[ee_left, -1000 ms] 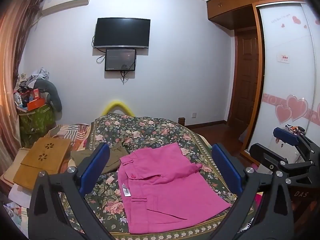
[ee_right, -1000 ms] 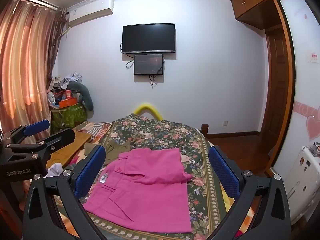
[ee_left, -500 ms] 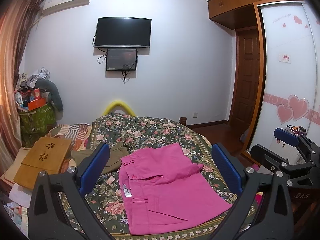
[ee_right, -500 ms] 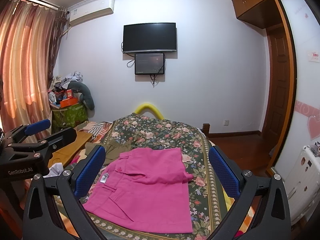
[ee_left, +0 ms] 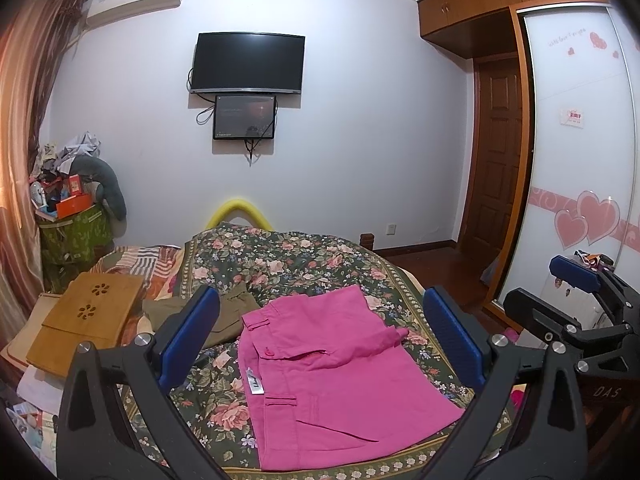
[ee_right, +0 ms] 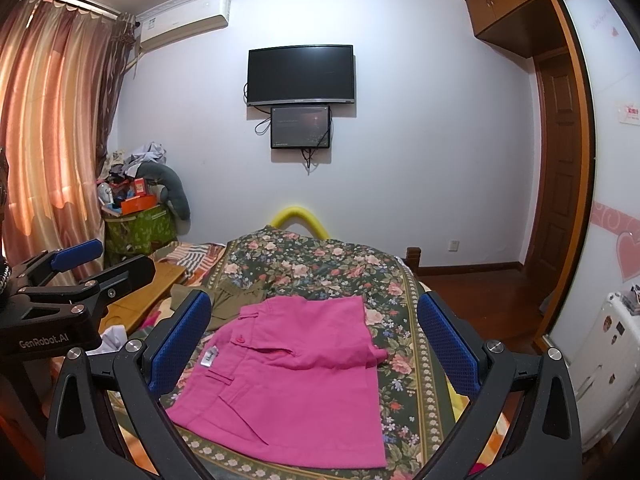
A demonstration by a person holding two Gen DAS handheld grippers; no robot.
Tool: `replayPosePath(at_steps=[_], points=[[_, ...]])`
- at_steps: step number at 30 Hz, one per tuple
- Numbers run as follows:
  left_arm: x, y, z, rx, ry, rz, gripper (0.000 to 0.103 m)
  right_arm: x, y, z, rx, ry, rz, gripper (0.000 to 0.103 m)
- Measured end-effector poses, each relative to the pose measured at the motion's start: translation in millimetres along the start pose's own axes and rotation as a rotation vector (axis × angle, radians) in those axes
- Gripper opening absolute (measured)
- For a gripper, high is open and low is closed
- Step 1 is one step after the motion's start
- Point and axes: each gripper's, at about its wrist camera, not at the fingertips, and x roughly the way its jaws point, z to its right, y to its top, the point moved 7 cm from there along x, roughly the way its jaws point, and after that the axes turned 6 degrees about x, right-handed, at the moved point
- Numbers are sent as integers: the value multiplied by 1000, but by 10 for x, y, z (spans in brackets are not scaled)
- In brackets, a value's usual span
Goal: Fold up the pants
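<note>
A: Left gripper (ee_left: 320,340). State?

B: Spread wide, blue pads (ee_left: 188,336) far apart, nothing between them. It hangs above the bed, clear of the cloth.

A: Right gripper (ee_right: 312,340)?

B: Same. Spread, nothing pinched, above the near end of the bed. In the left view it shows at 3 o'clock; in the right view the left one sits at 9 o'clock.

A: Pants (ee_left: 332,376)?

B: Pink, folded into a compact block, flat on the floral cover (ee_left: 288,264). Left view: centre to 6 o'clock, framed by the two fingers. Waistband toward 10 o'clock, a white label (ee_left: 253,382) on the left edge. One folded layer lies over the far half, its corner poking out toward 3 o'clock.

A: Right view?

B: Pants (ee_right: 288,384) again centre to 6 o'clock, label at 9 o'clock of the cloth. Neither gripper touches them.

A: Around them?

B: Olive garment (ee_left: 232,316) just beside the pants at 10 o'clock, part hidden behind the left pad. Wooden tray (ee_left: 88,316) at 9 o'clock, off the cover's edge. Yellow foam arch (ee_left: 240,210) at the far end of the bed, 12 o'clock. TV (ee_left: 248,62) on the wall above, small screen (ee_left: 245,117) under it. Cluttered green bin (ee_left: 76,232) at 9 o'clock by the curtain (ee_right: 52,140). Door (ee_left: 500,152) and heart-patterned wardrobe (ee_left: 580,160) at 3 o'clock.
</note>
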Motion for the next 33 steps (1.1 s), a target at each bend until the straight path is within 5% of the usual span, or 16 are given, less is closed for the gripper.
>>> replayPosePath(at_steps=[33], points=[[-3,22,27,10,0,3,103,36,-19,-28,-7,5,-5,102]])
